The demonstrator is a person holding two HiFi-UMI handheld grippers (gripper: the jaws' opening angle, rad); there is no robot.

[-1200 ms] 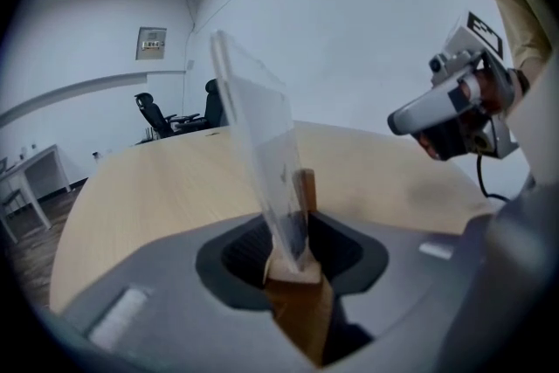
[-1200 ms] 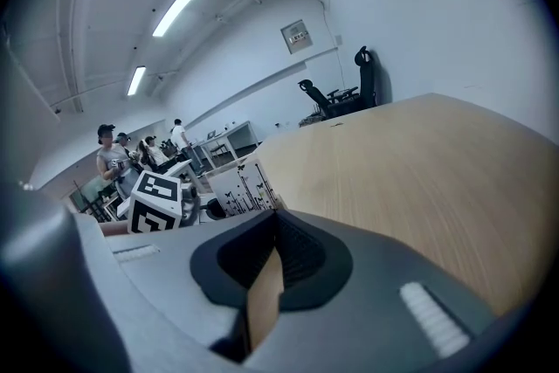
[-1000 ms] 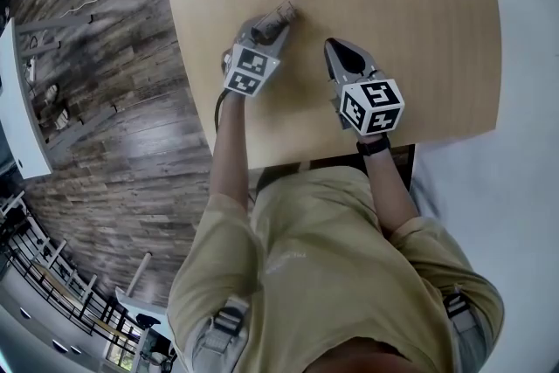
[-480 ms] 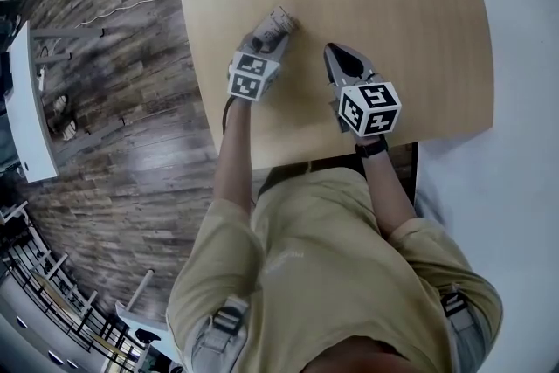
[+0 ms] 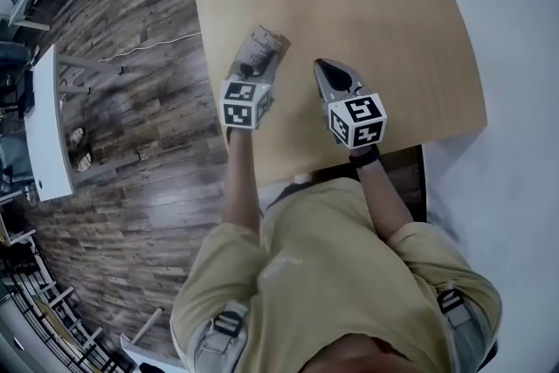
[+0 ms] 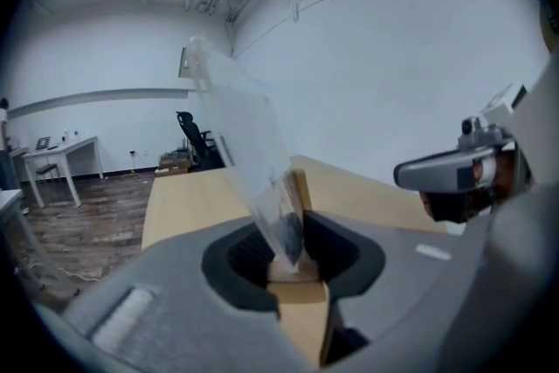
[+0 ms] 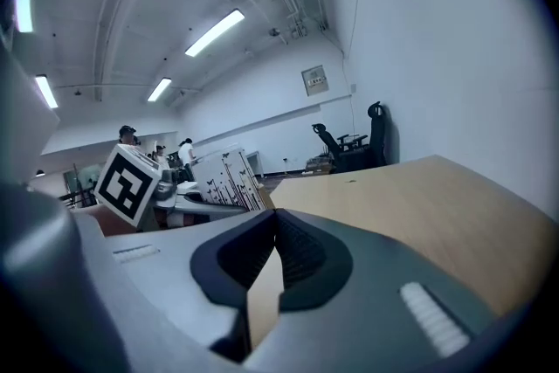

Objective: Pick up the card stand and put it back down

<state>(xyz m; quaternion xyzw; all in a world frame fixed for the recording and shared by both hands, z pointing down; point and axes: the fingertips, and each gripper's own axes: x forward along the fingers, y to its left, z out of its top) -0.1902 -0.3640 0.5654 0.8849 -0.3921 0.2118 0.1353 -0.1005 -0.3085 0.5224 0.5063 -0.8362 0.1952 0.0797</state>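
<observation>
The card stand (image 5: pixel 266 42) is a small wooden block with a clear plastic panel (image 6: pixel 249 144) rising from it. My left gripper (image 5: pixel 256 63) is shut on the stand's wooden base (image 6: pixel 293 268), and the panel leans to the left between the jaws. It is over the left part of the wooden table (image 5: pixel 376 22); whether the base touches the top I cannot tell. My right gripper (image 5: pixel 321 69) rests to the right of it, jaws shut (image 7: pixel 272 233) with nothing between them. It also shows at the right edge of the left gripper view, right gripper (image 6: pixel 458 175).
The table's left edge (image 5: pixel 210 74) runs close beside the left gripper, with dark wood floor (image 5: pixel 131 144) below. A white desk (image 5: pixel 48 135) stands far left. An office chair (image 7: pixel 371 140) and white racks (image 7: pixel 229 179) stand beyond the table.
The head view has shifted, so the table sits higher and more to the right. The left gripper still grips the card stand, and the right gripper stays beside it.
</observation>
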